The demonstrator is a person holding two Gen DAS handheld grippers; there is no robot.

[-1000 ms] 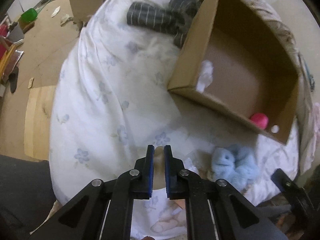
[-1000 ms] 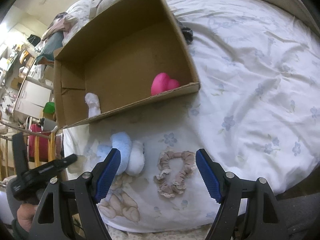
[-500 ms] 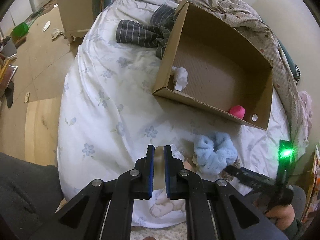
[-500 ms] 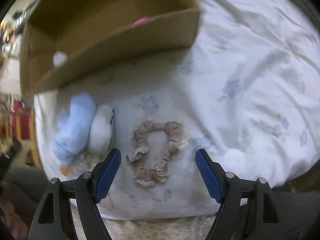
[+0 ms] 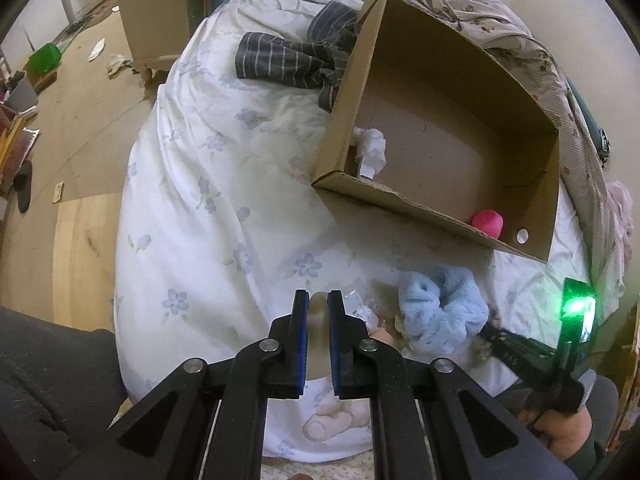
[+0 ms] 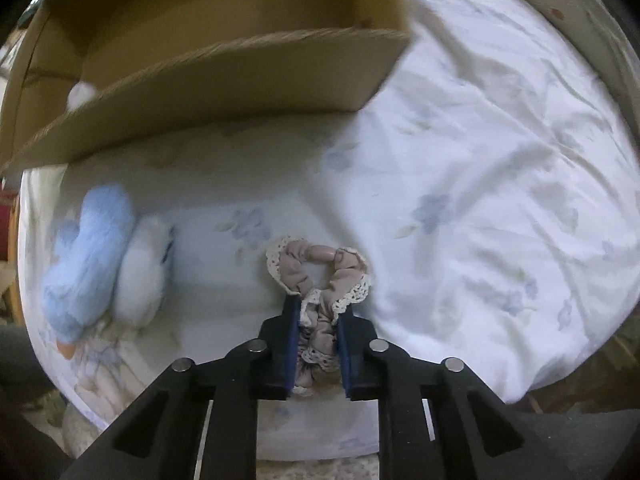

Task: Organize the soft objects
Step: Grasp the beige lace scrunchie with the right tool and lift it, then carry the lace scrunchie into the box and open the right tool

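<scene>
My right gripper (image 6: 318, 308) is shut on a beige lace-edged scrunchie (image 6: 316, 270) that lies on the white floral bed sheet (image 6: 460, 200). A fluffy light-blue scrunchie (image 6: 90, 256) with a white one (image 6: 140, 272) beside it lies to its left; the blue one also shows in the left wrist view (image 5: 440, 308). The open cardboard box (image 5: 452, 128) lies just beyond, holding a pink soft item (image 5: 488, 222) and a white fluffy item (image 5: 372, 152). My left gripper (image 5: 318, 300) is shut and empty above the sheet near the bed's near edge.
A dark striped garment (image 5: 292, 60) lies on the bed left of the box. A patterned quilt (image 5: 520, 32) lies behind the box. The wooden floor (image 5: 60, 120) with clutter and a wooden cabinet (image 5: 160, 12) is to the left of the bed.
My right gripper has moved down onto the beige scrunchie and closed from wide open onto it. My left gripper has stayed shut while its view has drifted.
</scene>
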